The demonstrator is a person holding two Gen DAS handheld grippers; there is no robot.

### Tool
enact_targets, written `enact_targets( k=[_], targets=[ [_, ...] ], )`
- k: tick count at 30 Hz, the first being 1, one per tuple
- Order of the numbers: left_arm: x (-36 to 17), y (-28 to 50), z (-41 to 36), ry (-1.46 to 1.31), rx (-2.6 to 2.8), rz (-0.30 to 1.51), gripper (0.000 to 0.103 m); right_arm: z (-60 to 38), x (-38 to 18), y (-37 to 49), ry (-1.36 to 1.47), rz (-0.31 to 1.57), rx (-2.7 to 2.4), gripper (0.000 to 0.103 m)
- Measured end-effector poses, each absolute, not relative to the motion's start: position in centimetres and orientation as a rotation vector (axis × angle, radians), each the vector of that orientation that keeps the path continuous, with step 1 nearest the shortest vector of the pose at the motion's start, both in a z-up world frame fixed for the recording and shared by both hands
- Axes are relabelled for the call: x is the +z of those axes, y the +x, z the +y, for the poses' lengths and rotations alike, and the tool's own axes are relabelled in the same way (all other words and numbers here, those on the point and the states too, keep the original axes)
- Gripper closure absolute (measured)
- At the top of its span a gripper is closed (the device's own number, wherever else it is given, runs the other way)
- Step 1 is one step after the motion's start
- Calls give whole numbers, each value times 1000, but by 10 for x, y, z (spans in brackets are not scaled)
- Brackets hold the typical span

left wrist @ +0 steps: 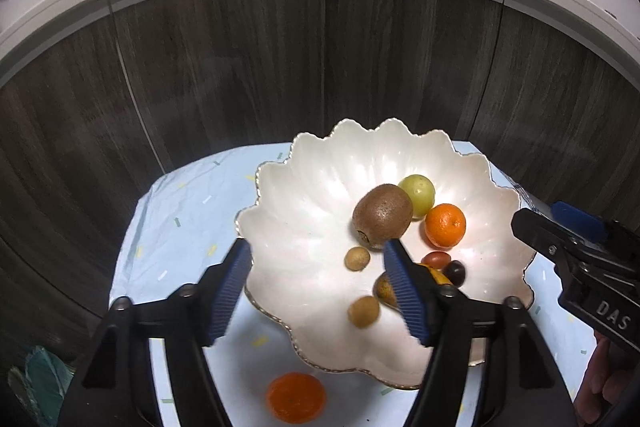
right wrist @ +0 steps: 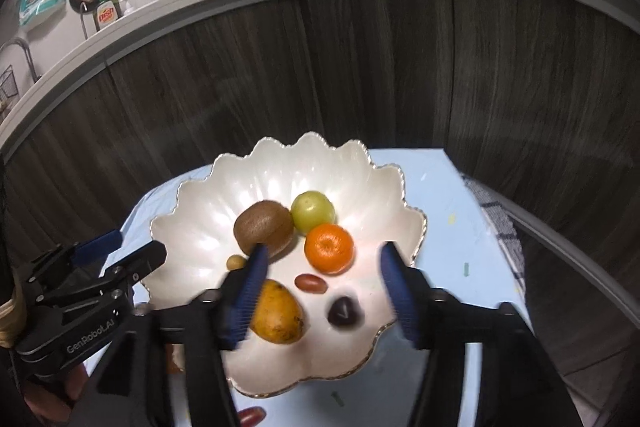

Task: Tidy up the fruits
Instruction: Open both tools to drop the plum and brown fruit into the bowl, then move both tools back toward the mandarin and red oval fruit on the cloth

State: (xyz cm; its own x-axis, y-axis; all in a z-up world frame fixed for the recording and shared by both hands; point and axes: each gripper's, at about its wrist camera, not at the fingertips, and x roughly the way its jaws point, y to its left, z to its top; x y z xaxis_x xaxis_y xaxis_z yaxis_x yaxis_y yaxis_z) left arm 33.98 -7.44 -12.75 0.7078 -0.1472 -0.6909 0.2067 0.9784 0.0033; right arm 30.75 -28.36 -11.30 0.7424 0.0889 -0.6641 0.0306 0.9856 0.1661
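- A scalloped, pearly white ceramic bowl (left wrist: 320, 179) with a gilt rim is sitting on a pale blue, confetti-patterned worktop (left wrist: 180, 219), collecting the fruit being gathered.
- A fuzzy brown kiwi (left wrist: 382, 217) is lying near the bowl's centre, touching a round yellow-green fruit (left wrist: 418, 195) at its 1 o'clock; a bright orange mandarin (left wrist: 445, 225) is resting at its 3 o'clock.
- The left gripper (left wrist: 320, 285) is hovering over the bowl's near rim, jaws spread and pinching nothing, apparently free for another pick.
- The right gripper (right wrist: 322, 291) is also hanging spread and empty above a speckled yellow mango (right wrist: 278, 313) and a dark purple plum (right wrist: 345, 311).
- A second orange mandarin (left wrist: 295, 402) is waiting outside the bowl at its 6 o'clock, likely next to go in.
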Motion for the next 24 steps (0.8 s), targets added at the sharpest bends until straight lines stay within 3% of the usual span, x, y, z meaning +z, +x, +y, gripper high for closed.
enact_targets(
  k=[2, 8, 24],
  targets=[
    [-124, 338, -73, 88, -189, 748, 26, -283, -110, 306, 167, 724, 27, 26],
    [-118, 331, -68, 99, -171, 723, 17, -281, -106, 300, 164, 716, 16, 20],
    [-108, 310, -59, 129, -181, 705, 9, -272, -96, 276, 179, 683, 8, 17]
  ],
)
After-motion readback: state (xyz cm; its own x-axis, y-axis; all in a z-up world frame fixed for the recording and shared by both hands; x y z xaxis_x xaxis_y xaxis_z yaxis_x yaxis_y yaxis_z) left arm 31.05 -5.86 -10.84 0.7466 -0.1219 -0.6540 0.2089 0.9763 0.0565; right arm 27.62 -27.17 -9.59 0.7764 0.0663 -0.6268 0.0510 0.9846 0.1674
